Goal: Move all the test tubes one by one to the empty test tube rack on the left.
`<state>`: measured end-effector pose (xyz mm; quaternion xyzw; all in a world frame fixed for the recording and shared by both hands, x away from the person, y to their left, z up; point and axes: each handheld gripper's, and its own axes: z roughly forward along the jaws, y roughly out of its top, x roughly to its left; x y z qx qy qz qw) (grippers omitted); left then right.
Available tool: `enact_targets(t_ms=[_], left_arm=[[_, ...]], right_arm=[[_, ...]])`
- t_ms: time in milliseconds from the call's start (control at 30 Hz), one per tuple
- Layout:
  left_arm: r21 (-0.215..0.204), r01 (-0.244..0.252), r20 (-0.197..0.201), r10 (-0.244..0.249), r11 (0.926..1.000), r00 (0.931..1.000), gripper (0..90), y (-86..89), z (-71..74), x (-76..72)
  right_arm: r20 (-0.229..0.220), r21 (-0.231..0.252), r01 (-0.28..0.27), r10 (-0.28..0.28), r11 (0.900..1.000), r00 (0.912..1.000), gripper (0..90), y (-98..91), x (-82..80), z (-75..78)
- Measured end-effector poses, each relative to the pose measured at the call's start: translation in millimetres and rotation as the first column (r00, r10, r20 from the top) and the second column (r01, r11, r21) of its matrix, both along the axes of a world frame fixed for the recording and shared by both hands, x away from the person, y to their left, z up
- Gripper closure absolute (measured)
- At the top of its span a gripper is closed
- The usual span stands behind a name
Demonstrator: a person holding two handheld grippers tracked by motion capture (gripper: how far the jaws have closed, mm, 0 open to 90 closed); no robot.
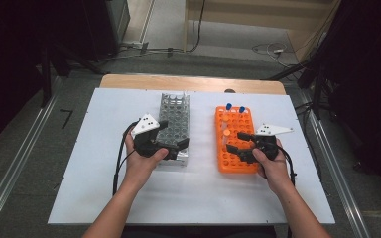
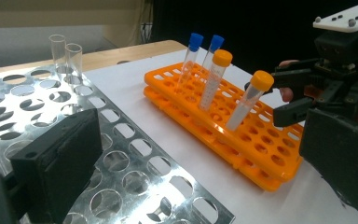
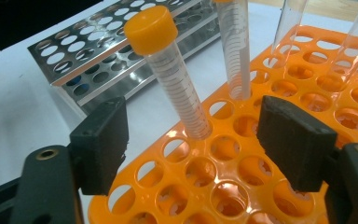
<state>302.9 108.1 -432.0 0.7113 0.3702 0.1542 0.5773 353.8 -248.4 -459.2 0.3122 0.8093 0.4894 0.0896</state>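
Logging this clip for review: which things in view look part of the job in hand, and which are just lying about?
Likely in the job:
- orange rack
- orange-capped tube between the open right gripper jaws
- second orange-capped tube
- two blue-capped tubes
- metal rack under the open left gripper
- two clear uncapped tubes

Lying about:
- floor cables

No text can be read — the tube (image 3: 177, 79) bears graduation lines only — illegible.
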Motion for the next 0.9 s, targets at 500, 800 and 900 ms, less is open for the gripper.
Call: enact_targets(t_ms=[500,800,900], left_arm=[[0.000,0.005,-0.015,-0.005,1.0000,0.9999,0.0,-0.9,-4.5,-1.8],[-0.001,0.007,-0.022,-0.007,1.0000,0.9997,0.0,-1.0,-5.6,-1.9],[-0.002,0.006,-0.024,-0.007,1.0000,0.9997,0.0,-0.8,-6.2,-1.7]], right_arm=[[-0.012,-0.137,0.010,-0.012,0.9906,0.9999,54.4,27.6,7.4,-2.7],[0.008,-0.218,0.026,-0.025,0.9757,0.9997,64.2,37.9,8.3,-4.4],[0.015,-0.223,0.042,-0.040,0.9739,0.9991,67.7,38.3,7.4,-4.4]])
